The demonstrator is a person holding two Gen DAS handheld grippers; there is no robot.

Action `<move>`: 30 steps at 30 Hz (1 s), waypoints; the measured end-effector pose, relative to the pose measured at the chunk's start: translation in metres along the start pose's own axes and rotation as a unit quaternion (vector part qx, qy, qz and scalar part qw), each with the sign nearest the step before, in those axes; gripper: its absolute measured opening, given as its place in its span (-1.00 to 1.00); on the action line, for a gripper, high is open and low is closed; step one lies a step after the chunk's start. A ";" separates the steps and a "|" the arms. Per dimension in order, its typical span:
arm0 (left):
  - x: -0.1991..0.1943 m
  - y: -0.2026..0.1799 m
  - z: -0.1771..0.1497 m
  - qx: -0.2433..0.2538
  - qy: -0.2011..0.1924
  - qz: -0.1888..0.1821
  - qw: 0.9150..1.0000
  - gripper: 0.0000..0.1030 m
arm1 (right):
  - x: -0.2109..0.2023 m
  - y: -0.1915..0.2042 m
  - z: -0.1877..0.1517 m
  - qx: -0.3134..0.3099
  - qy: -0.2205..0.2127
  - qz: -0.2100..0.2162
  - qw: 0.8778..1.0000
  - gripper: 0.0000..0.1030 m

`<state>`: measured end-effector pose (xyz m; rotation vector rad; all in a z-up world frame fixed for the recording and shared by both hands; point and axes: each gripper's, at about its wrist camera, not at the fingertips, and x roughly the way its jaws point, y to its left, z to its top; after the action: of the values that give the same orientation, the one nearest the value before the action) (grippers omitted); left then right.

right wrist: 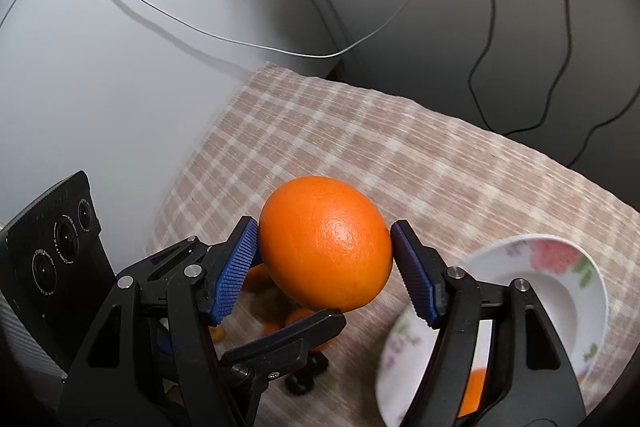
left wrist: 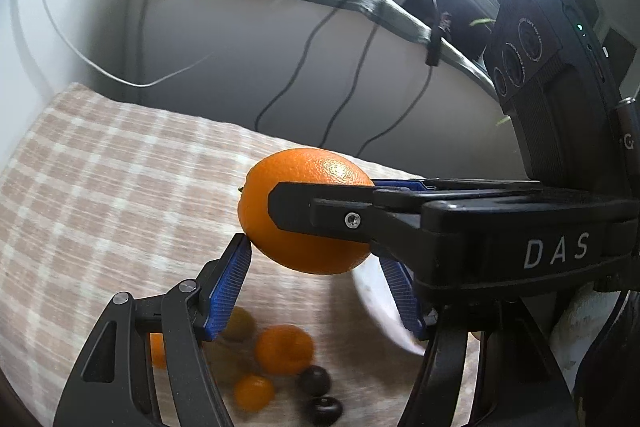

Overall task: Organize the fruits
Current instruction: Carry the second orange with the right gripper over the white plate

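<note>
Orange-skinned orange (right wrist: 326, 251) hangs clear above the checked worktop (right wrist: 320, 131), pinched at 9 and 3 o'clock by the right hand-held gripper (right wrist: 325, 233), blue pads on the peel. The left hand-held gripper (left wrist: 314, 259) grips the same fruit from below, crossing the other; its far pad is partly hidden. Loose small fruit (left wrist: 284, 349) lies at 6 o'clock under it, and the floral plate (right wrist: 592, 267) at 4 o'clock. Risks: round slick peel rolling out if either gripper lets go unevenly, crossed fingers snagging on separation, and a drop bruising the pile or knocking the plate.
</note>
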<state>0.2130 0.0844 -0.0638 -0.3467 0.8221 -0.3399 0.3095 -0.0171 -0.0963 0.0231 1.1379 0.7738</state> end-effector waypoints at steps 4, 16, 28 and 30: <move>0.006 -0.015 -0.005 0.010 0.006 -0.006 1.000 0.28 | -0.011 -0.011 -0.006 0.002 -0.003 -0.006 1.000 0.39; 0.026 -0.049 -0.017 0.035 0.027 -0.016 0.999 0.28 | -0.031 -0.039 -0.025 0.002 -0.004 -0.024 1.000 0.39; 0.049 -0.068 -0.023 0.047 0.054 -0.015 0.997 0.26 | -0.035 -0.066 -0.039 0.018 0.003 -0.032 0.999 0.39; 0.052 -0.071 -0.023 0.048 0.057 -0.015 0.997 0.24 | -0.034 -0.068 -0.040 0.020 0.004 -0.034 0.999 0.39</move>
<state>0.2176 -0.0047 -0.0814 -0.2522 0.9098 -0.4279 0.3068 -0.1019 -0.1136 0.0146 1.1569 0.6916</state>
